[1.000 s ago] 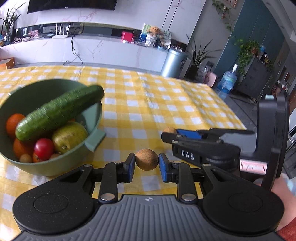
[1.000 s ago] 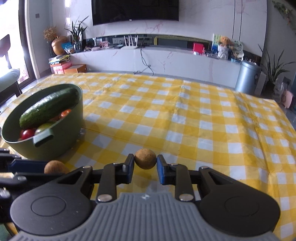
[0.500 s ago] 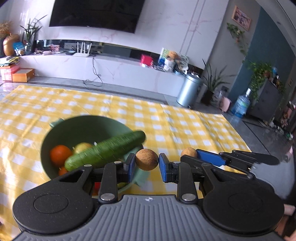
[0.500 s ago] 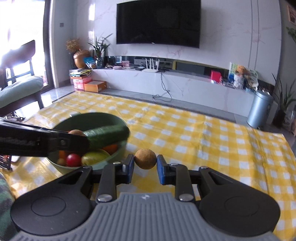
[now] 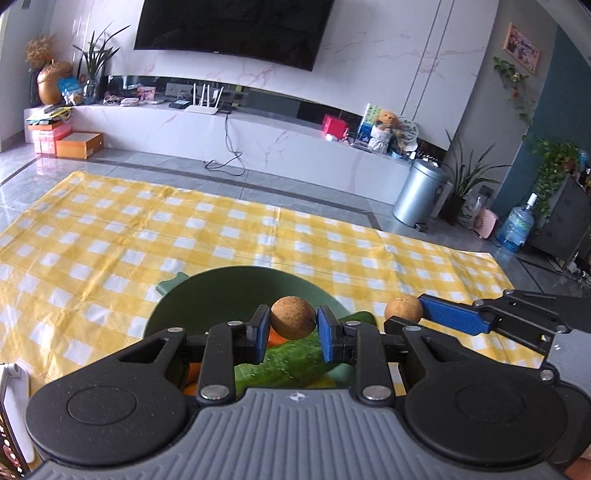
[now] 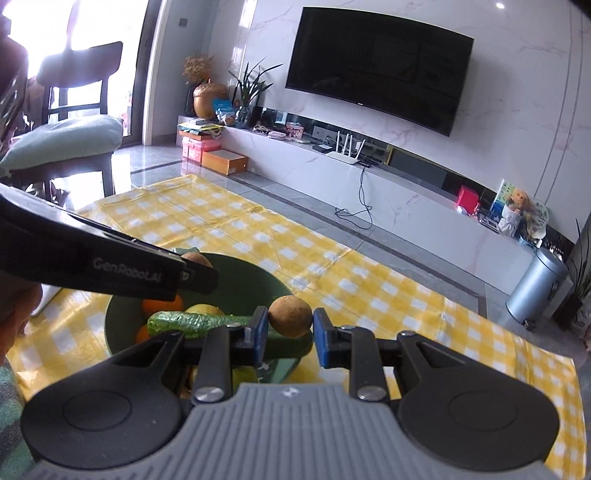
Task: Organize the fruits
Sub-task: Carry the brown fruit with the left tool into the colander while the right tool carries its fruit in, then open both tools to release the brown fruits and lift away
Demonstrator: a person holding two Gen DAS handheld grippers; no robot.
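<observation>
I have a brown fruit (image 5: 293, 318) clamped in my left gripper (image 5: 293, 328) and another (image 6: 289, 311) in my right gripper (image 6: 289, 332), both over the green bowl (image 5: 236, 284); releasing onto the cucumber (image 6: 192, 322) could bounce either out onto the cloth (image 5: 147, 236).

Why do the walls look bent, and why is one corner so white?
Left wrist view: the fisheye lens bows the TV and wall lines; sharp, evenly lit. Right wrist view: same bending; daylight through the window behind the chair washes that top-left corner out, and the near left claw looks slightly soft.
</observation>
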